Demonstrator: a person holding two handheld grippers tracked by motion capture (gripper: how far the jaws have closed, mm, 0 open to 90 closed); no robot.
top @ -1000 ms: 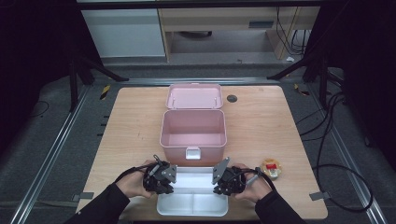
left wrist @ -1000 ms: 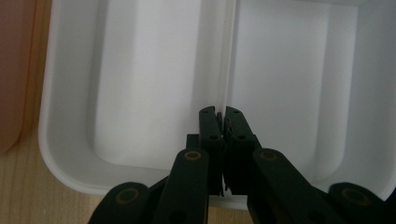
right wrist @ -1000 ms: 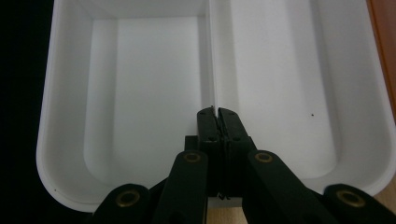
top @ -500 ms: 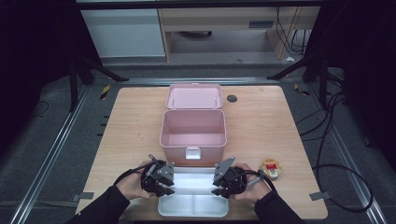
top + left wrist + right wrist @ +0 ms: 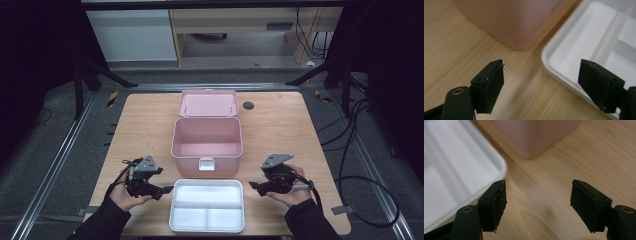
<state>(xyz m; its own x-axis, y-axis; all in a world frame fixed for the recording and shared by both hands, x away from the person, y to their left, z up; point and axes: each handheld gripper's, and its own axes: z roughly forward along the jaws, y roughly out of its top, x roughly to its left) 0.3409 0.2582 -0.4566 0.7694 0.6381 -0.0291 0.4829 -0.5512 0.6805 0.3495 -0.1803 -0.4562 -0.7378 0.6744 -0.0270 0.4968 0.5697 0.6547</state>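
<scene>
Flanking white tray [image 5: 207,226], jaws just opened

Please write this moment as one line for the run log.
left gripper: open, jaws just opened, nothing between | right gripper: open, jaws just opened, nothing between | white tray: on table, released | pink box: lid open

The tray [image 5: 208,212] is being flanked by the left gripper [image 5: 166,190] and right gripper [image 5: 251,186], with the open box [image 5: 207,145] sitting just behind it.

bare desk [image 5: 145,130] lies open either side of my white tray [image 5: 207,212]; the pink box [image 5: 207,142] (lid up) blocks the way ahead.
</scene>
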